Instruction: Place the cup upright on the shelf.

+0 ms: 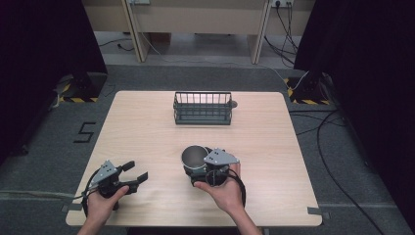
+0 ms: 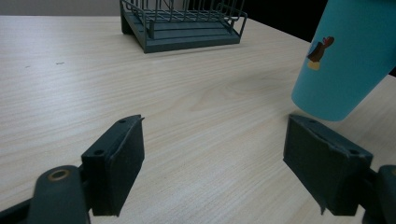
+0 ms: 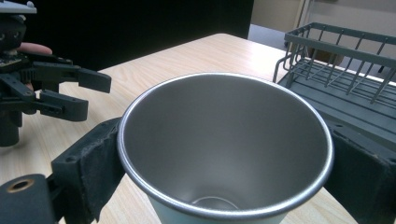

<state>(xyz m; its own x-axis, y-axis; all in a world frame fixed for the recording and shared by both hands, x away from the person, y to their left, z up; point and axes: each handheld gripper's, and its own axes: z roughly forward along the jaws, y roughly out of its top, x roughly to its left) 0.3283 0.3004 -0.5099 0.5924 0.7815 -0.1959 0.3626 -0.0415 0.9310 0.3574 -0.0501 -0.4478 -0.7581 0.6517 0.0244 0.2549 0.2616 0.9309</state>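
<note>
A cup point(image 1: 195, 156), teal outside with a small cartoon figure and bare steel inside, sits between the jaws of my right gripper point(image 1: 199, 165) at the table's front middle. The jaws press its wall from both sides just under the rim, as the right gripper view shows on the cup point(image 3: 224, 140). In the left gripper view the cup point(image 2: 343, 60) leans slightly at the right; whether its base touches the wood I cannot tell. My left gripper point(image 1: 136, 171) is held open at the front left, nothing between its jaws point(image 2: 212, 140).
A dark wire rack point(image 1: 202, 107) stands empty at the table's far middle, also visible as the rack point(image 2: 182, 23) and the rack point(image 3: 345, 70). A small grey object point(image 1: 234, 104) peeks out at its right end. Bare wooden table point(image 1: 147, 132) lies between rack and grippers.
</note>
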